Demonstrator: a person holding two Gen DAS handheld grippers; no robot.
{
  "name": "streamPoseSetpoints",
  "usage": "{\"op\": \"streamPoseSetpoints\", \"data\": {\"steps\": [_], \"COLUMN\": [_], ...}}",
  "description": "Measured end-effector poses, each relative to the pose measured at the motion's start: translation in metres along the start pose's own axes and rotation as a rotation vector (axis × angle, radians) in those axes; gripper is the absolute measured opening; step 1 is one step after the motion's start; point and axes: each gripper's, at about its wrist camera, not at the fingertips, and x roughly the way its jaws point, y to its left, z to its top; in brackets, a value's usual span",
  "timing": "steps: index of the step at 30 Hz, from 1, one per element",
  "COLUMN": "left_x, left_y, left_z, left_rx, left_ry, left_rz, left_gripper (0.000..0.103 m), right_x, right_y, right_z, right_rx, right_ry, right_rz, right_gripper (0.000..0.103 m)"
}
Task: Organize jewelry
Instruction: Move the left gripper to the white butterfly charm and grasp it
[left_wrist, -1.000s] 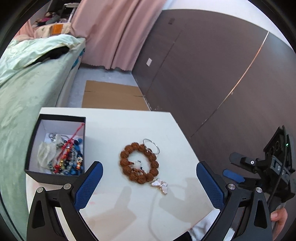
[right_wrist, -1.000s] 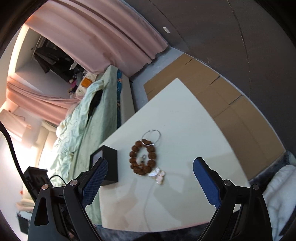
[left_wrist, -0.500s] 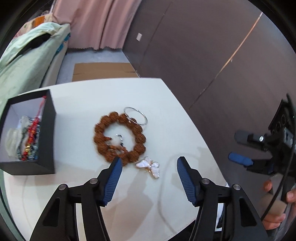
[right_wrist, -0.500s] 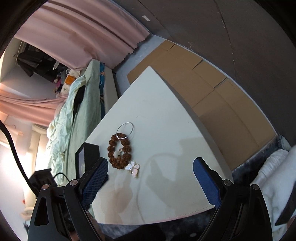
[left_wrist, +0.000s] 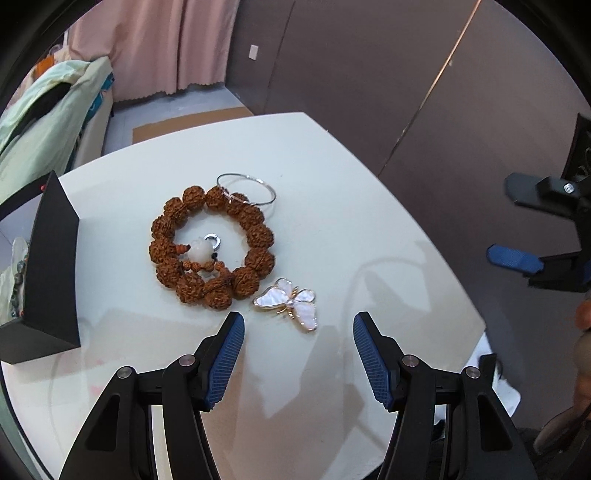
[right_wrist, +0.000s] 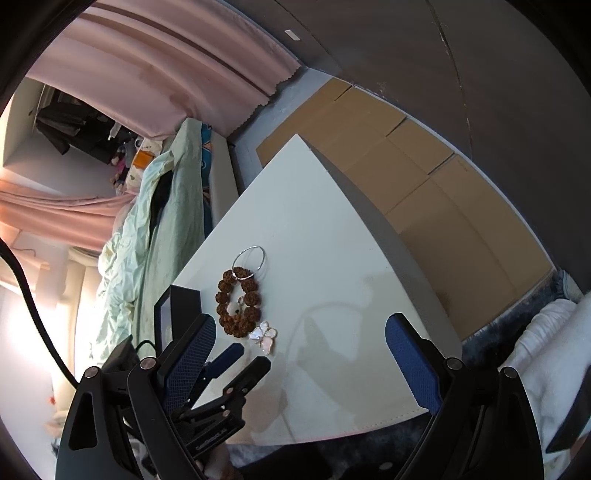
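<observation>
- Left gripper (left_wrist: 298, 325) hangs half open, nothing held, right over the butterfly brooch (left_wrist: 291, 302).
- Right gripper (right_wrist: 300, 341) gapes wide above the table (right_wrist: 332, 236), empty too.

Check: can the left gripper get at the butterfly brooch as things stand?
Probably yes. The left gripper is open and empty, with the butterfly brooch lying flat just ahead of its fingertips, nothing between. The bead bracelet sits close beside the brooch, so the left finger may nudge it.
</observation>
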Motion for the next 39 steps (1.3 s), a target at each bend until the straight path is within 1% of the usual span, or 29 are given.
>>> {"op": "streamPoseSetpoints", "data": {"steps": [4,6,13,19,23,25,30,32,34,36,38,39], "left_x": [0.007,0.009,0.013,0.016,0.019,0.018,0.017,0.017,0.015,0.014,0.012,0.011], "left_y": [0.003,0.001,-0.01,-0.013,-0.019,-0.022,-0.024,-0.026,-0.027,-0.023,-0.019,-0.018], "left_z": [0.002,0.004,0.003,0.005,0.005,0.002,-0.004,-0.005,-0.007,-0.006,-0.005,-0.005], "left_rx": [0.026,0.054,0.159,0.187,0.223,0.243,0.253,0.25,0.248,0.236,0.214,0.207], "left_ry": [-0.009,-0.023,-0.036,-0.04,-0.038,-0.033,-0.039,-0.043,-0.052,-0.056,-0.056,-0.056], "left_rz": [0.007,0.011,0.053,0.027,0.043,0.038,0.045,0.057,0.085,0.089,0.071,0.076], "left_gripper": [0.063,0.063,0.063,0.063,0.063,0.063,0.063,0.061,0.05,0.044,0.044,0.043], "right_x": [-0.001,0.0,0.002,0.004,0.004,0.005,0.006,0.006,0.007,0.008,0.009,0.01], "right_y": [0.001,0.001,0.003,0.005,0.006,0.006,0.007,0.008,0.009,0.009,0.011,0.012], "right_z": [0.0,0.0,-0.003,-0.003,-0.004,-0.004,-0.006,-0.007,-0.007,-0.007,-0.007,-0.007], "right_rx": [-0.006,-0.008,-0.016,-0.018,-0.021,-0.021,-0.023,-0.028,-0.033,-0.037,-0.04,-0.041], "right_ry": [0.004,0.008,0.017,0.025,0.027,0.027,0.033,0.032,0.033,0.036,0.037,0.037], "right_rz": [0.005,0.006,0.008,0.001,0.001,0.001,-0.001,-0.001,-0.005,-0.011,-0.015,-0.016], "right_gripper": [0.094,0.094,0.094,0.094,0.094,0.094,0.094,0.094,0.094,0.094,0.094,0.094]}}
